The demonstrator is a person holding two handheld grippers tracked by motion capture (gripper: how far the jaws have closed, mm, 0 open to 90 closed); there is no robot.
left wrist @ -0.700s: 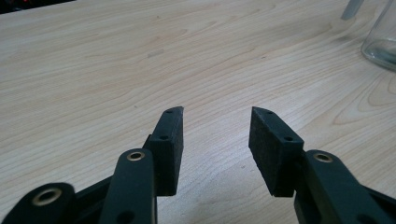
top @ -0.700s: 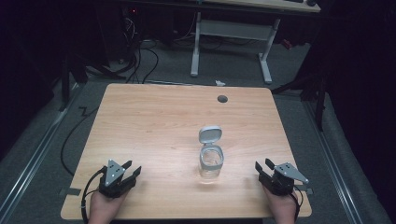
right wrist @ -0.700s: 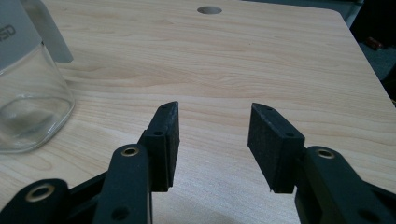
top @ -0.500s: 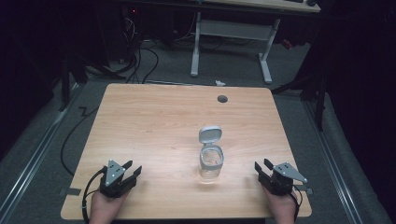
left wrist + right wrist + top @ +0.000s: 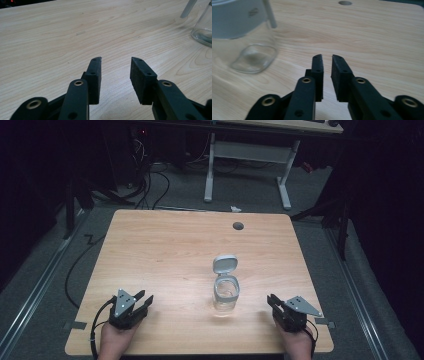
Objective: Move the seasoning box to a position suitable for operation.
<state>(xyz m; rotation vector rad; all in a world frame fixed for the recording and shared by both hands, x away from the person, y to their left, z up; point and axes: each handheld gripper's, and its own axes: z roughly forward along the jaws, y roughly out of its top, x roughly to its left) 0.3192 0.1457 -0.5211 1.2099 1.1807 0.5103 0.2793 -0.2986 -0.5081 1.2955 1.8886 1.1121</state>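
The glass jar [image 5: 226,295] is standing upright on the wooden table [image 5: 165,255] in the high view, its long axis running straight up, and its grey hinged lid [image 5: 224,264] is flipped open and leaning back toward the far edge of the table. The jar is sitting a little right of the table's middle, nearer my edge than the far one, between my two grippers and well apart from both. I am resting my left gripper [image 5: 142,301] near the table's near left corner with its jaws spread and nothing between them, and my right gripper [image 5: 272,301] near the near right corner. A small round hole [image 5: 238,225] is showing in the tabletop near the far edge.

In the left gripper view, my left gripper [image 5: 116,62] is hanging released, a wide gap between its pads, over bare wood, and the jar [image 5: 203,27] is showing at the upper right edge.

In the right gripper view, my right gripper [image 5: 327,58] is showing a narrow gap between its pads, gripping nothing, and the jar [image 5: 244,35] is standing off to the upper left. I am seeing a faint mark on its grey collar, too blurred to read.
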